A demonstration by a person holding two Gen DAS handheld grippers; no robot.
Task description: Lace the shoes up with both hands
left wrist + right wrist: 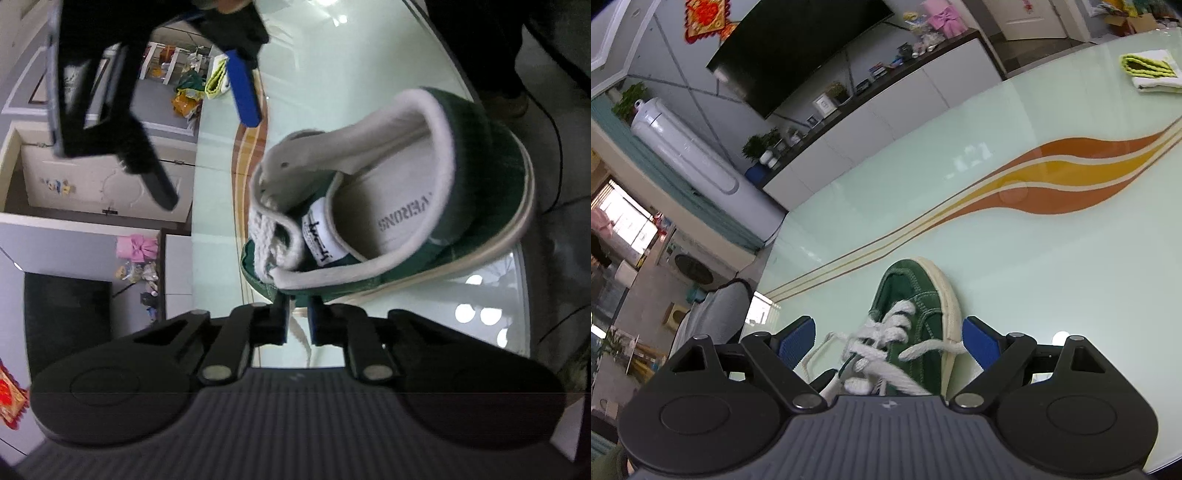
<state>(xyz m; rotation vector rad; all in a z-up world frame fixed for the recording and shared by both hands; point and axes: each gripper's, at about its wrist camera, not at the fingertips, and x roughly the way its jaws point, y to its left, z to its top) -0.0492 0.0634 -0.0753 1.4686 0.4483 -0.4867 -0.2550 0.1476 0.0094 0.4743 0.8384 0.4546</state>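
A green suede shoe point(480, 177) with white lining lies on the glass table, its opening facing the left wrist camera. White laces point(266, 229) cross its tongue. My left gripper point(298, 325) is shut on a white lace end point(301, 338) right beside the shoe's collar. My right gripper point(207, 155) hovers above the toe end, jaws wide apart. In the right wrist view the shoe's toe point(916, 288) and laces point(886, 332) lie between the open right gripper's point(888, 343) blue pads point(979, 343). A loose lace strand point(934, 349) runs toward the right pad.
The pale green glass table point(1034, 258) has an orange and yellow wave pattern point(1052, 177). A folded yellow-green cloth point(1148, 68) lies at its far end. A grey chair point(716, 314) stands past the table's left edge. A person's dark legs point(498, 44) stand behind the shoe.
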